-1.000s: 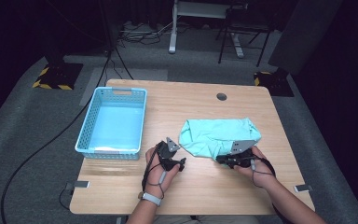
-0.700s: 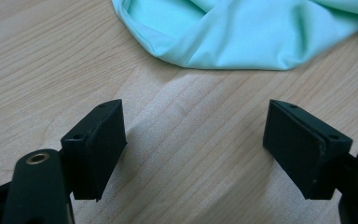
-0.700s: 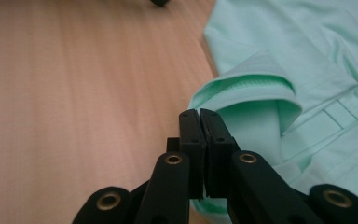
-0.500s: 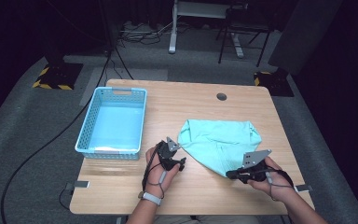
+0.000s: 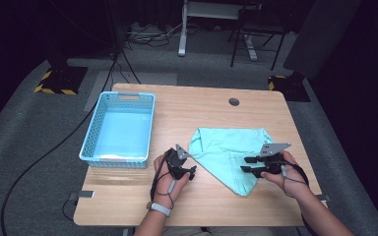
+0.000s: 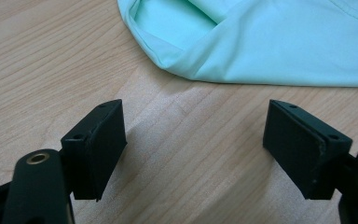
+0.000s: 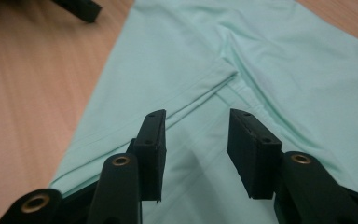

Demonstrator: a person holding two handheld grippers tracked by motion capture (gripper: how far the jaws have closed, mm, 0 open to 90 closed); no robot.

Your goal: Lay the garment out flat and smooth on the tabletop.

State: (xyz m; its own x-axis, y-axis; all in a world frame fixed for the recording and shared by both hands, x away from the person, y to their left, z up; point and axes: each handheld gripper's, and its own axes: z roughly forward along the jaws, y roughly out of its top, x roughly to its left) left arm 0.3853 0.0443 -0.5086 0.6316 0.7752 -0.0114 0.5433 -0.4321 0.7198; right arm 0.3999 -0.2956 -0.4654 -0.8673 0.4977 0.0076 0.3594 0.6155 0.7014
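Observation:
A mint-green cloth (image 5: 229,150) lies spread on the wooden table (image 5: 202,206), with one corner drawn out towards the front edge. My right gripper (image 5: 245,165) hovers over its right front part. Its jaws have just been opening, and in the right gripper view (image 7: 196,121) they stand apart above the cloth (image 7: 177,60) with nothing between them. My left gripper (image 5: 191,167) rests by the cloth's left edge. It is open (image 6: 196,116) over bare wood, and the cloth's folded hem (image 6: 270,42) lies a little ahead of it.
A light blue plastic basket (image 5: 91,142) stands at the table's left. A round cable hole (image 5: 234,102) sits near the far edge. In the right gripper view a jaw of the left gripper (image 7: 79,7) shows beyond the cloth. Dark floor, cables and stands surround the table.
The right gripper dragged a corner of the cloth towards the front right, let it go, then lifted back a little with its jaws apart. The left gripper stayed still.

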